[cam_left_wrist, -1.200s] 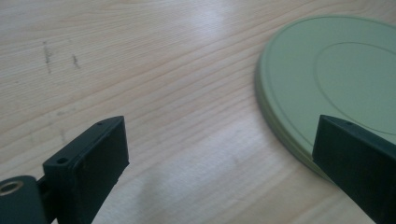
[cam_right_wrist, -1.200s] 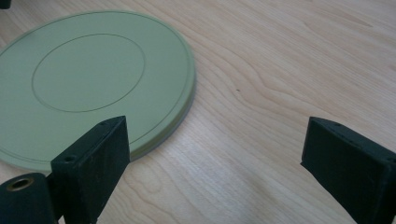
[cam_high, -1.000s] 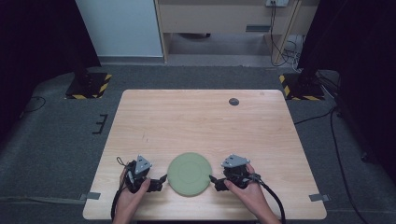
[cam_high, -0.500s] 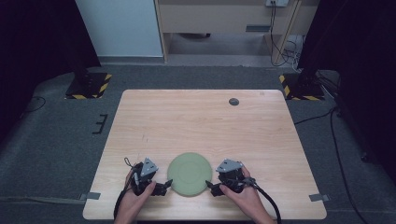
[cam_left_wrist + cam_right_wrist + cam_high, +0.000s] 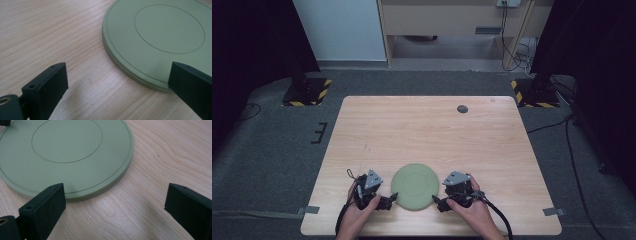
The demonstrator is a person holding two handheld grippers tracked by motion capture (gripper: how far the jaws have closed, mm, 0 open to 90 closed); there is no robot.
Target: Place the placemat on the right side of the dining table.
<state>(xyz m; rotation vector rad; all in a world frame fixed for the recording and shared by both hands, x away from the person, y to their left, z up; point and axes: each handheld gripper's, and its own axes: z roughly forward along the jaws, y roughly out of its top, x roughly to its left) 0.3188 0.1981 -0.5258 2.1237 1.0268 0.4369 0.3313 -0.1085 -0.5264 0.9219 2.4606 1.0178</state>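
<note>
High view: the green disc [image 5: 413,186] lies flat at the table's [image 5: 427,130] 6 o'clock edge. My left gripper [image 5: 388,202] at its 8 o'clock and right gripper [image 5: 438,204] at 4 o'clock are both spread, likely flanking the rim for a two-sided lift.

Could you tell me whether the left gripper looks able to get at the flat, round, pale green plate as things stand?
Probably yes: the left gripper is open at the green plate rim, with bare wooden table around it.

plate [image 5: 413,186] on table [image 5: 427,130], near front edge | left tool [image 5: 388,201] at its left | right tool [image 5: 438,202] at its right
</note>
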